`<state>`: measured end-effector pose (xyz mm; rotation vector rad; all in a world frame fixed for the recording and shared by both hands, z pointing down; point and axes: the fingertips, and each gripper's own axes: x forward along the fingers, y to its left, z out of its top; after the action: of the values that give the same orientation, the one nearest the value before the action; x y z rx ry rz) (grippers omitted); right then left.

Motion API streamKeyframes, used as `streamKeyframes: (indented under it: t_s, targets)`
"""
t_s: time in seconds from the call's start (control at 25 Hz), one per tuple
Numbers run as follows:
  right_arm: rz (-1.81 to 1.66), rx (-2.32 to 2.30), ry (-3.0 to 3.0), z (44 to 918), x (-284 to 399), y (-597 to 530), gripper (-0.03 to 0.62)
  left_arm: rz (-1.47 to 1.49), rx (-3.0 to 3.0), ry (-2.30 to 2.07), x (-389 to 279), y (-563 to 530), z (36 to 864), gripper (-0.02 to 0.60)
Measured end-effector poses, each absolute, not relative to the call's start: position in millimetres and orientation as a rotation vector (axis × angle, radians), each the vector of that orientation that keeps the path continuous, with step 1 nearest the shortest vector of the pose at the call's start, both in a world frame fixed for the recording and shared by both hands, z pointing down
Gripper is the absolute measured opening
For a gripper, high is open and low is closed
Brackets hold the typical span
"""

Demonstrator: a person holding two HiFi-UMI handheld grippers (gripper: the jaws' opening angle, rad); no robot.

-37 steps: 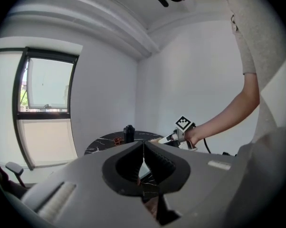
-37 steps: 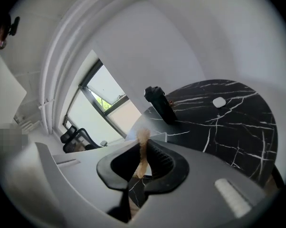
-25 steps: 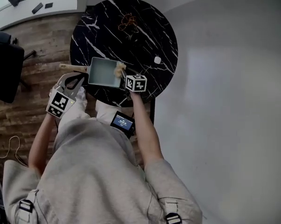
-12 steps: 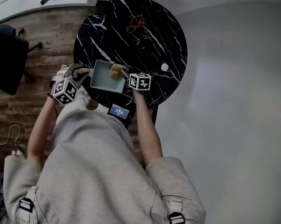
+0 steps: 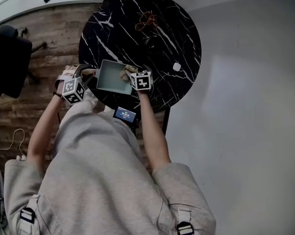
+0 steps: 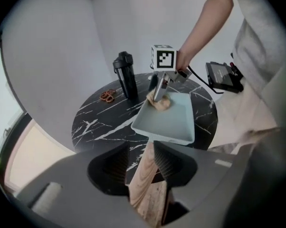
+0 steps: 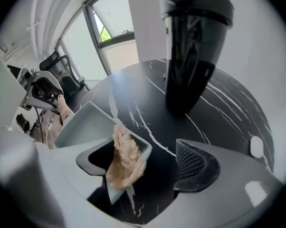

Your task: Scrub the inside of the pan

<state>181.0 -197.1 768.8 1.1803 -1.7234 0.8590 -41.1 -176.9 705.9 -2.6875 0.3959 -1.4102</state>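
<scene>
Two claws, both opening. Left claw (image 6: 142, 158) parting round the wooden handle (image 6: 145, 191), handle between the jaws, pale pan (image 6: 170, 121) straight ahead on the black marbled table (image 6: 98, 122). Right claw (image 7: 147, 163) spread wide over the pan's corner, tan scrubber (image 7: 124, 159) leaning on its left-side jaw, clear of the other. Black bottle (image 7: 193, 46) standing just beyond that claw.

A pale rectangular pan (image 5: 110, 77) with wooden handle (image 5: 88, 73) sits at the marble table's (image 5: 162, 38) edge, tan scrubber (image 5: 126, 73) at its corner.
</scene>
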Motion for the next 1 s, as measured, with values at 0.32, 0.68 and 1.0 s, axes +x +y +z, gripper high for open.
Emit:
streamKeyframes:
  t_s: [0.32, 0.68, 1.0]
  targets:
    - [1.04, 1.291, -1.707, 783.9, 209.2, -182.6, 0.349, -1.402, -2.634, 0.224, -35.3, -170.6, 729.9, 0.117]
    - [1.135, 1.349, -1.781, 757.8, 198.6, -184.5, 0.356, -1.399, -2.626, 0.09, -21.9, -169.9, 713.1, 0.195]
    - [1.066, 1.282, -1.694, 774.7, 205.8, -175.6, 0.248, -1.588, -2.504, -0.08, -25.5, -158.9, 761.1, 0.206]
